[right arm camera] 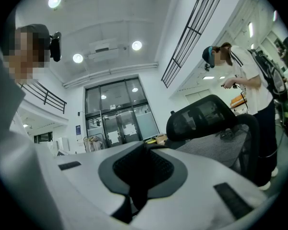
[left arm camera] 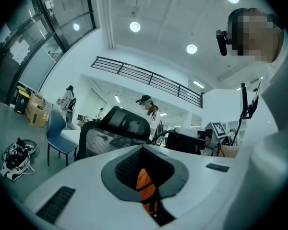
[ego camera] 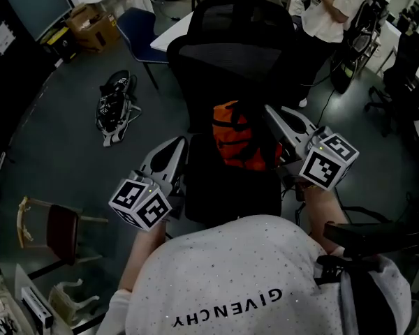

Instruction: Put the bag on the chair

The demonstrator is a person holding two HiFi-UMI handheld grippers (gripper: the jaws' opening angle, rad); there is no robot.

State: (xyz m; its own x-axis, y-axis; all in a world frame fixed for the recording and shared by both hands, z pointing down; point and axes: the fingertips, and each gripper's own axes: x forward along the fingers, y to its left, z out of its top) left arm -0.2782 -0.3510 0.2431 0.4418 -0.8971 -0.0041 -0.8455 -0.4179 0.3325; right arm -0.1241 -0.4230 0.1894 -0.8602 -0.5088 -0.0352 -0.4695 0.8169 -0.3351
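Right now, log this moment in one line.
bag: orange, held before chair backrest | left gripper: shut on bag | right gripper: shut on bag | release: not yet

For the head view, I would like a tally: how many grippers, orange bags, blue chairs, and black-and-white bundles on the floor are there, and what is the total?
grippers: 2 (left gripper, right gripper)
orange bag: 1
blue chair: 1
black-and-white bundle on the floor: 1
Total: 5
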